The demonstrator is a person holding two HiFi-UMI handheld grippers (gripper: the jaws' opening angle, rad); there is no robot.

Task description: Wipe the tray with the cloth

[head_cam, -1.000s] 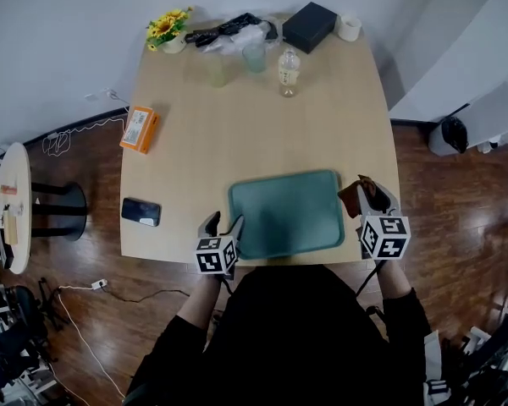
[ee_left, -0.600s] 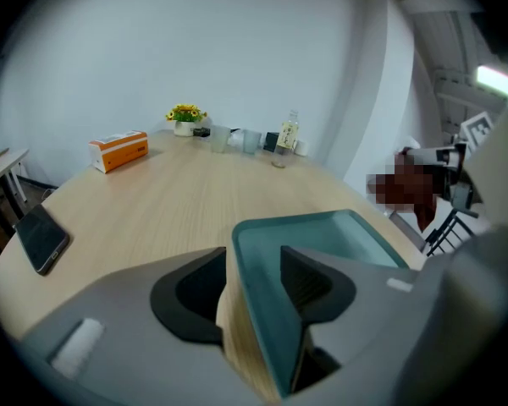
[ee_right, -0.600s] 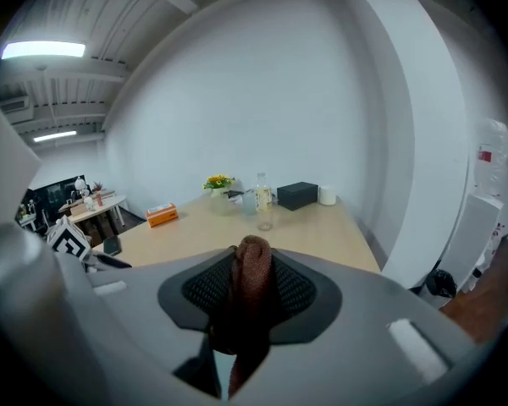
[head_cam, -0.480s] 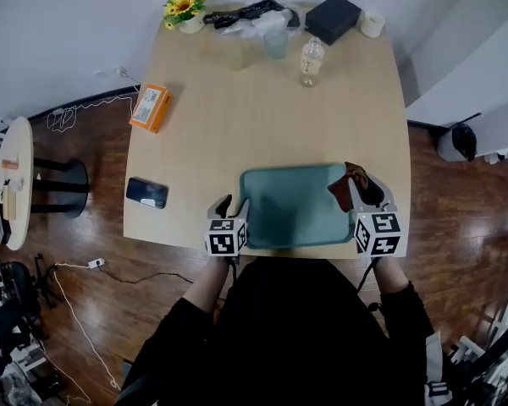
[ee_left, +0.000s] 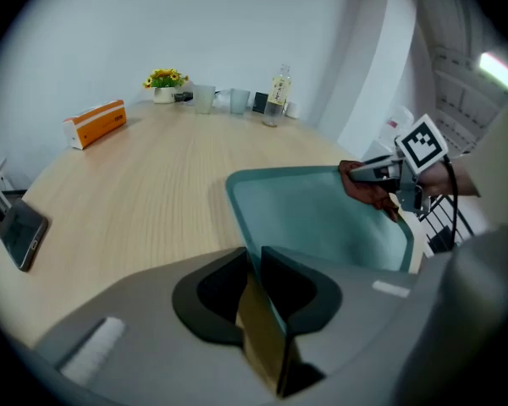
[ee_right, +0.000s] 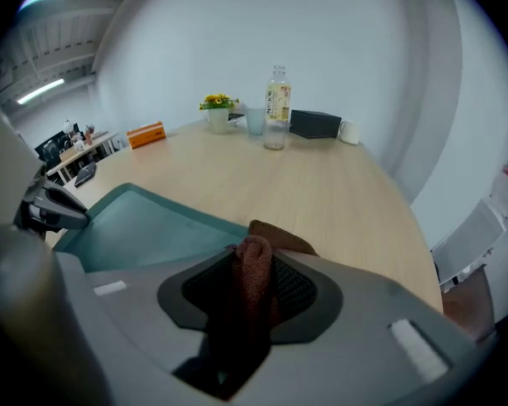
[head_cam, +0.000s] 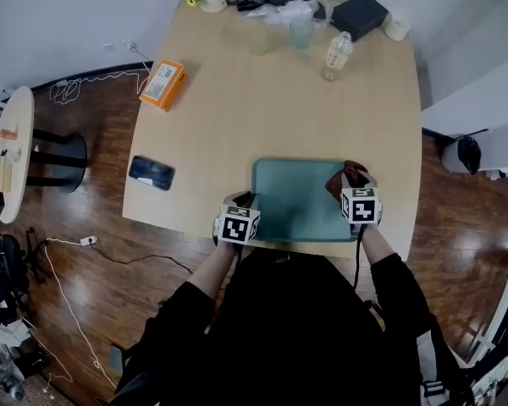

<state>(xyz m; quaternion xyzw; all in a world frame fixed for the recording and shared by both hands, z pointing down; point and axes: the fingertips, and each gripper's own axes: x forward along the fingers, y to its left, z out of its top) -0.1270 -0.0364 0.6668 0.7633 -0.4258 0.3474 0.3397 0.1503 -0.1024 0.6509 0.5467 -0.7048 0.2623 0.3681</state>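
Tray [head_cam: 298, 200]: teal, flat on the table [head_cam: 262, 100], by its near edge. Left hand-held gripper [ee_left: 252, 260]: jaws have just been closing and are now clamped on the tray's left rim. Right hand-held gripper [head_cam: 354, 178]: jaws clamped on the cloth [ee_right: 254, 265], brown and bunched, at the tray's right rim. Also on table: phone [head_cam: 151, 172], orange box [head_cam: 162, 84], bottle [head_cam: 336, 56].

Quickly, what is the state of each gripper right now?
Left gripper: fingers have just been closing, now shut on the tray rim.
Right gripper: shut on the cloth.
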